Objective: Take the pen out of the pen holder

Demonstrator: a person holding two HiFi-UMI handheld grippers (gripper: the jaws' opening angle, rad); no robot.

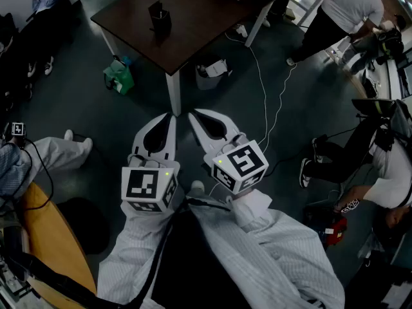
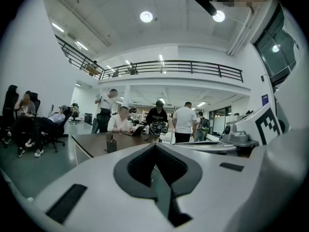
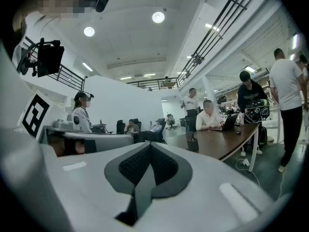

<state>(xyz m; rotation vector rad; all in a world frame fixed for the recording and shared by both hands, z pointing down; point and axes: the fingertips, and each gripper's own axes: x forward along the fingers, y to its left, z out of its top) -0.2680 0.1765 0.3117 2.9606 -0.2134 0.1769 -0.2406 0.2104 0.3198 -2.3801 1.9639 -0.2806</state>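
Note:
A black pen holder (image 1: 159, 18) stands on a dark brown table (image 1: 193, 24) far ahead of me. It also shows small in the left gripper view as the pen holder (image 2: 111, 143) and in the right gripper view as the pen holder (image 3: 192, 143), with a thin pen tip poking out of its top. My left gripper (image 1: 170, 116) and right gripper (image 1: 192, 114) are held side by side over the floor, well short of the table. Both point roughly level toward it. The left gripper (image 2: 155, 146) is shut with nothing in it, and so is the right gripper (image 3: 150, 145).
A green bag (image 1: 118, 76) and a white box (image 1: 212, 74) sit on the floor by the table legs. White cables (image 1: 264, 95) run across the dark floor. People stand at the right, one sits at the left. A wooden round tabletop (image 1: 45, 243) is at lower left.

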